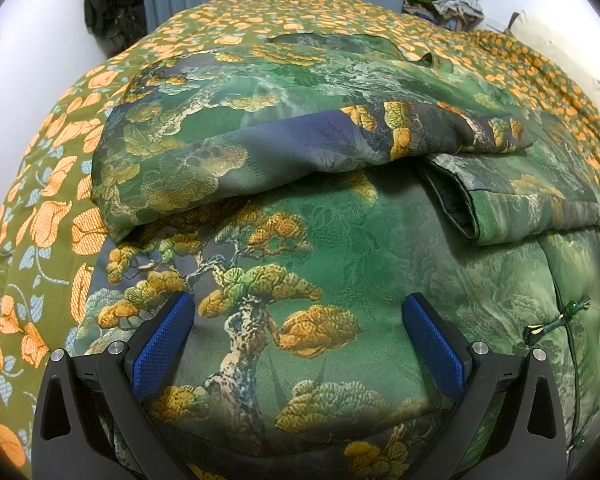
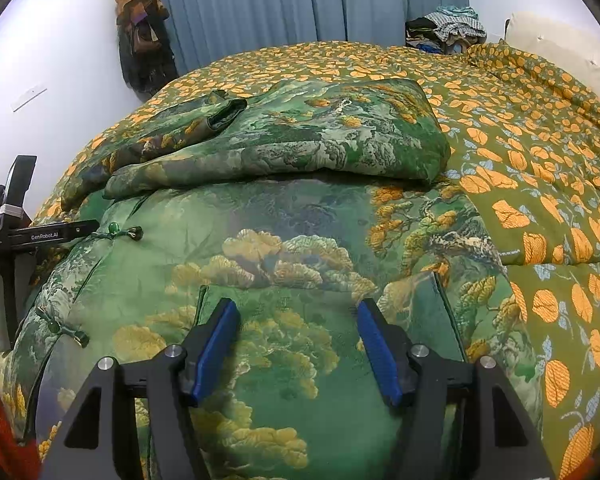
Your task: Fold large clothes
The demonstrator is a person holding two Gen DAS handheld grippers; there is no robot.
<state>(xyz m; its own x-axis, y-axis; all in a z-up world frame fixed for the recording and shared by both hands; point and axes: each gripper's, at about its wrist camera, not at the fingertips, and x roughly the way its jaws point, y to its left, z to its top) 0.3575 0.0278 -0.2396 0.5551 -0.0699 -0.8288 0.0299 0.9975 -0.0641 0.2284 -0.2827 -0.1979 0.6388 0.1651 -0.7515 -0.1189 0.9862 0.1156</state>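
Jacket (image 1: 340, 248), green with a pine-tree print, lies on the bed cover (image 1: 52, 208), which is olive with orange leaves. Both sleeves are folded in across its upper half. Knot buttons (image 2: 118, 234) run down the front seam. Left gripper (image 1: 296, 328) hangs above the lower body of the jacket, jaws spread, nothing between the blue pads. Right gripper (image 2: 296, 336) likewise: jaws apart over the hem area, no cloth pinched
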